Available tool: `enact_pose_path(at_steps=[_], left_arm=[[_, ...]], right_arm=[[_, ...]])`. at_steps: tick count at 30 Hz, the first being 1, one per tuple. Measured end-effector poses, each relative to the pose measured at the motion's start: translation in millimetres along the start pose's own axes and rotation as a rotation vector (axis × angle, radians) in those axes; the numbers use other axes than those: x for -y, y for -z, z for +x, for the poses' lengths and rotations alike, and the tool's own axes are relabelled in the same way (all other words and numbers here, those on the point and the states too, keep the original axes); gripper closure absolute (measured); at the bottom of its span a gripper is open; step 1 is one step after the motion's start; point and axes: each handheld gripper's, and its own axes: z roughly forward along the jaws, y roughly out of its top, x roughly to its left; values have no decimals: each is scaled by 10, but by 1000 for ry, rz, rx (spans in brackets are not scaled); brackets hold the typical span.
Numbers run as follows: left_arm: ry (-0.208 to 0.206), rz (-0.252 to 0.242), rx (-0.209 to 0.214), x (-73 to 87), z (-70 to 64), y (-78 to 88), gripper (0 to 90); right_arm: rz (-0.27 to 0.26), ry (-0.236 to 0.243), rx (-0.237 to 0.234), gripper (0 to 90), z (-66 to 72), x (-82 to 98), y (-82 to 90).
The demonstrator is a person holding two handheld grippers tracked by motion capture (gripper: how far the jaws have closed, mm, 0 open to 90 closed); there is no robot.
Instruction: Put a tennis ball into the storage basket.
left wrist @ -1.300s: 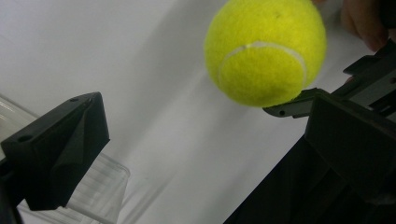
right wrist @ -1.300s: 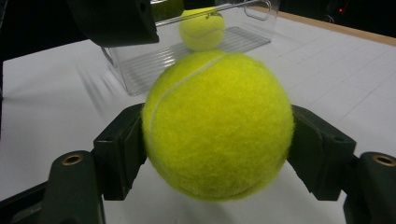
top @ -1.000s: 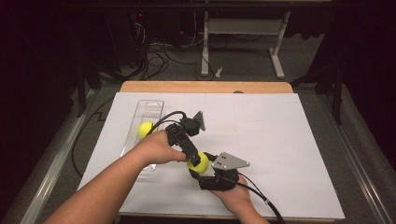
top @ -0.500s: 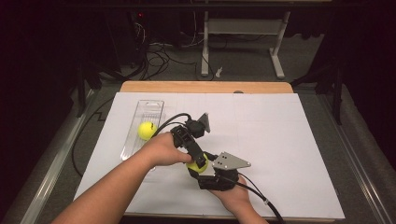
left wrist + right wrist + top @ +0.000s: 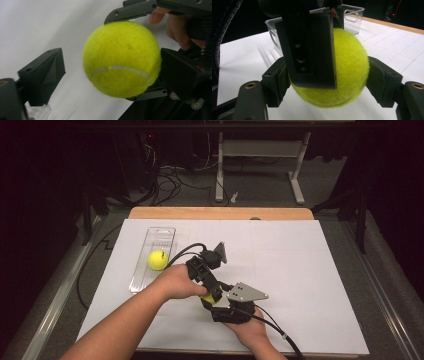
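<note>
My right gripper (image 5: 212, 301) rests low on the white table sheet, shut on a yellow tennis ball (image 5: 206, 297); its pads press both sides of that ball (image 5: 352, 70). My left gripper (image 5: 210, 291) reaches in from the left, and one of its fingers (image 5: 312, 50) crosses the front of the ball. Its jaws have just been closing with the ball (image 5: 121, 58) between them. One jaw lies against the ball and the other stands apart from it. A second tennis ball (image 5: 158, 260) lies in a clear plastic tray (image 5: 161, 234).
The white sheet (image 5: 300, 270) covers the table, with a wooden edge (image 5: 220, 213) at the back. The tray (image 5: 352, 15) stands to the left. A black cable (image 5: 272, 322) trails off the front edge. Table legs and cables (image 5: 165, 175) lie on the dark floor behind.
My left hand has moved from beside the tray toward the right gripper, and its jaws now straddle the held ball and stand narrower. The right gripper and its ball have stayed put.
</note>
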Motion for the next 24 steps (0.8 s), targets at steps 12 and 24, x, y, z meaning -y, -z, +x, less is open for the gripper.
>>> enact_pose_path(at_steps=[12,24], left_arm=[[7,17,31,3,-21,5,254],[0,22,21,4,-22,2,266]], right_arm=[[-2,4,1,275,-4,6,-12],[-1,7,3,275,-2,7,-16]])
